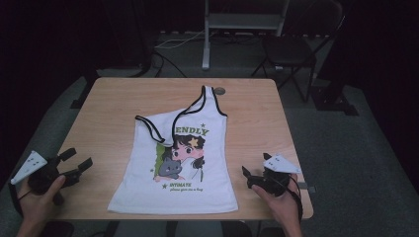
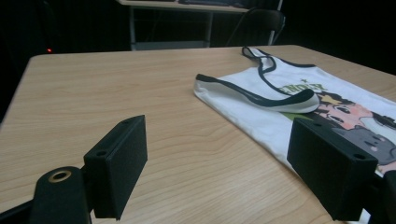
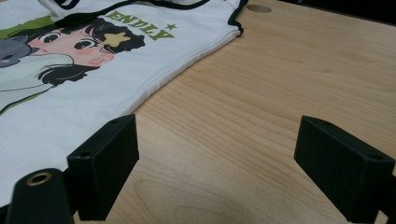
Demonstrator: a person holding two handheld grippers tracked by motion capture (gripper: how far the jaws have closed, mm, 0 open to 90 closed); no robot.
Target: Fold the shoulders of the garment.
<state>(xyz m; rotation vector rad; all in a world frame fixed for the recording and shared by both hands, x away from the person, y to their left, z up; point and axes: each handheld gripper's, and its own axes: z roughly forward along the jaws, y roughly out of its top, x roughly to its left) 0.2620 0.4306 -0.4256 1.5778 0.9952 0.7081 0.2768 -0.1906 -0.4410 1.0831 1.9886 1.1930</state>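
A white tank top point(image 1: 178, 158) with black trim and a cartoon print lies flat on the middle of the wooden table point(image 1: 108, 108). Its left strap is folded down over the chest, while the right strap points to the far edge. My left gripper point(image 1: 79, 159) rests open at the table's front left, a hand's width left of the shirt. In the left gripper view the gripper point(image 2: 224, 158) has bare wood between its jaws and the shirt point(image 2: 275, 107) ahead to the right. My right gripper point(image 1: 255, 165) stands open at the front right beside the hem. In the right gripper view the gripper point(image 3: 219, 158) frames bare wood, with the shirt point(image 3: 70, 84) by its left jaw.
A round cable hole point(image 1: 219, 91) is set in the table beside the far strap. Behind the table stand a folding chair point(image 1: 289, 49) and a metal stand point(image 1: 206, 39), with cables on the floor. Bare wood lies on both sides of the shirt.
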